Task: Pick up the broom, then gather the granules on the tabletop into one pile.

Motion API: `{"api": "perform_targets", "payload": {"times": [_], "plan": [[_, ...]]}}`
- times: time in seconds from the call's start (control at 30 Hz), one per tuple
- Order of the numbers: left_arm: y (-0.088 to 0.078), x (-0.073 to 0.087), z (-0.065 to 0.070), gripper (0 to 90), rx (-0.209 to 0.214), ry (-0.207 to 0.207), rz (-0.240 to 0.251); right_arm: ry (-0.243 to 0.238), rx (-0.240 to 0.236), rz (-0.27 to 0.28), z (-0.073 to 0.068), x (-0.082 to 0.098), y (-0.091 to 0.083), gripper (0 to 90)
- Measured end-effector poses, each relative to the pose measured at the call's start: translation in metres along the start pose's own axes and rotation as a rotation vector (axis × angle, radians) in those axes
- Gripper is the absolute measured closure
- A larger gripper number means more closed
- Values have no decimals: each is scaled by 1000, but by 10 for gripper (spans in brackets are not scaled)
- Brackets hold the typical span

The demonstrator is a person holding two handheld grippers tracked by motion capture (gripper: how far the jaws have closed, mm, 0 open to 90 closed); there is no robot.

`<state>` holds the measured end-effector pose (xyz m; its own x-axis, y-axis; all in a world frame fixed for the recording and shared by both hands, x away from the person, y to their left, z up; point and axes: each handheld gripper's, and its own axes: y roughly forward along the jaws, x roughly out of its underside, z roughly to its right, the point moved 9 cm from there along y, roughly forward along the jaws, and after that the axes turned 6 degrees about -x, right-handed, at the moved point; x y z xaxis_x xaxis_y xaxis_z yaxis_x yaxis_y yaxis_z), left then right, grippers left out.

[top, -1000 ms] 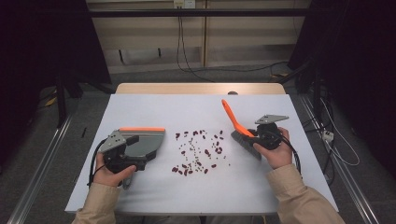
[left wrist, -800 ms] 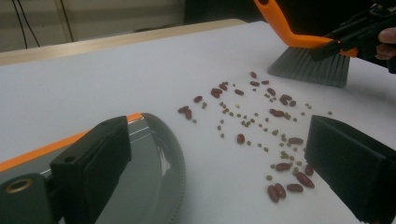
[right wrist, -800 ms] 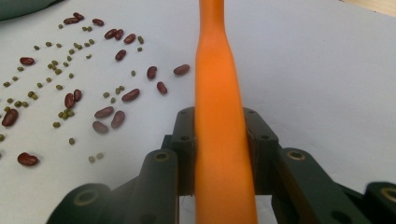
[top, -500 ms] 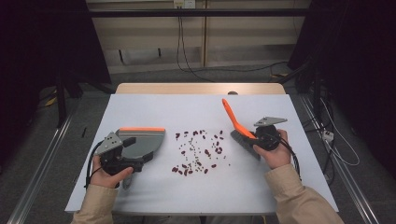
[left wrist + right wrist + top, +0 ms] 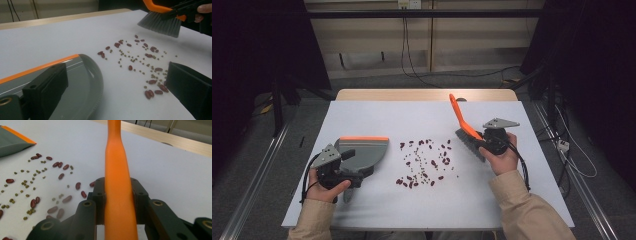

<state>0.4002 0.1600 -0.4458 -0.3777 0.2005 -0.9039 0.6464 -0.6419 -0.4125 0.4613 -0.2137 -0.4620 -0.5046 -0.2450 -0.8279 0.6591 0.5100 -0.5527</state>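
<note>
1. White board covers the table (image 5: 422, 215), with a strip of bare wood showing along the far edge; dark floor and rails lie beyond the left and right edges.
2. Scattered beans (image 5: 424, 162), red and small green, lie at the middle of the table, slightly toward the near edge, with bare surface all round them.
3. The left hand-held gripper (image 5: 343, 172) sits near the left edge, toward the near left corner; its jaws grip the grey dustpan (image 5: 362, 152) by its handle. The pan's rounded lip faces the beans, with a gap between.
4. The right hand-held gripper (image 5: 482, 144) sits toward the right edge, jaws clamped on the orange handle of the brush (image 5: 464, 131). The bristles hang just beside the beans' right fringe.
5. The far half of the table and the near edge strip are open.
</note>
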Motion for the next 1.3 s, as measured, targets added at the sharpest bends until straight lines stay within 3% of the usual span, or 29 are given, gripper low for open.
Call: {"api": "perform_targets", "payload": {"times": [0.17, 0.47, 1.3], "plan": [[-2, 3, -2, 37, 2, -3, 0, -5, 1, 14, -2, -5, 8, 713], [0, 6, -2, 37, 13, -5, -9, -8, 47, 16, 6, -10, 21, 713], [-1, 6, -3, 37, 19, -16, -7, -24, 55, 13, 8, -12, 35, 713]]}}
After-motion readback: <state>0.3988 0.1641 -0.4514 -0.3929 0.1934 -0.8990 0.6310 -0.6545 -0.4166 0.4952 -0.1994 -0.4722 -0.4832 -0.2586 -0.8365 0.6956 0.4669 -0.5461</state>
